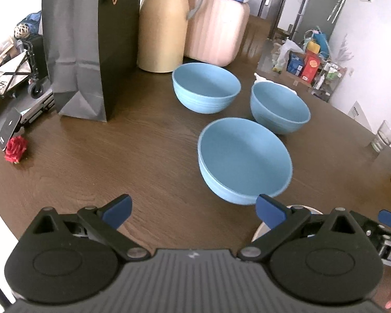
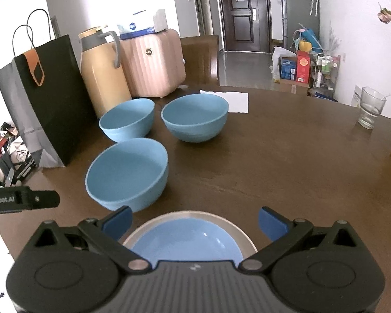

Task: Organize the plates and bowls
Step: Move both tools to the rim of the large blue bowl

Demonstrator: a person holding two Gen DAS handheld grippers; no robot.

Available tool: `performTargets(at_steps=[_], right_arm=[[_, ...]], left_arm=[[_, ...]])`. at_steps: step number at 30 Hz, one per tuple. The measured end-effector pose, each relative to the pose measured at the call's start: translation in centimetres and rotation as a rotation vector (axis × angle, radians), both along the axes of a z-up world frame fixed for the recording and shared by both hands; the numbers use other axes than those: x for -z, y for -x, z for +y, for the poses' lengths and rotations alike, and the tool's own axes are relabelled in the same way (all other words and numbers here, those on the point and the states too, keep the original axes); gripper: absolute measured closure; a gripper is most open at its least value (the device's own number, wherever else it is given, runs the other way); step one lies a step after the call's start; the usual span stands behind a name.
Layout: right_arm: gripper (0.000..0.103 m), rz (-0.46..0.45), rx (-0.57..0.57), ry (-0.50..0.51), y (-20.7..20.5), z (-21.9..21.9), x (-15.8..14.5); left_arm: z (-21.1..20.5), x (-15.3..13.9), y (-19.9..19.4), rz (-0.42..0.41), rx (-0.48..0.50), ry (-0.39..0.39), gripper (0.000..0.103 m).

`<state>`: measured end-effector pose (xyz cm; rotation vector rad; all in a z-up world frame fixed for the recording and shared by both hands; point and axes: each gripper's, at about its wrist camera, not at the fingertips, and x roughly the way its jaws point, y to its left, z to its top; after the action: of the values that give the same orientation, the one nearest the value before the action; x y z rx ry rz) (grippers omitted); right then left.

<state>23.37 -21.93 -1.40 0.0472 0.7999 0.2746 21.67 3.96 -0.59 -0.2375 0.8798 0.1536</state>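
Bowls sit loose in a triangle on the table (image 2: 286, 161), so we judge stacking comes next. Our left gripper (image 1: 193, 208) is spread near the nearest bowl (image 1: 243, 160); our right gripper (image 2: 194, 221) gapes, empty, over the blue plate (image 2: 186, 240).

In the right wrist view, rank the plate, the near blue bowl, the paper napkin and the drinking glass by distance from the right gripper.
1. Plate, directly under the right gripper.
2. Near blue bowl, ahead left.
3. Paper napkin centre, and drinking glass far right: too close to call.
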Motion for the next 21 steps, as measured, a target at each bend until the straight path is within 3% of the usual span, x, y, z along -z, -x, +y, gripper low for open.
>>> performTargets(at_steps=[10, 17, 21], right_arm=[[0.0, 0.038, -0.012, 0.003, -4.7, 2.9, 0.3], [0.001, 0.082, -0.017, 0.02, -8.2, 4.8, 1.8], [0.007, 0.114, -0.021, 0.037, -10.1, 5.8, 2.9]], left_arm=[[1.5, 0.1, -4.4, 0.017, 0.007, -0.016, 0.0], [2.2, 1.8, -7.6, 0.058, 0.008, -0.021, 0.0], [2.5, 2.7, -9.3, 0.077, 0.009, -0.009, 0.0]])
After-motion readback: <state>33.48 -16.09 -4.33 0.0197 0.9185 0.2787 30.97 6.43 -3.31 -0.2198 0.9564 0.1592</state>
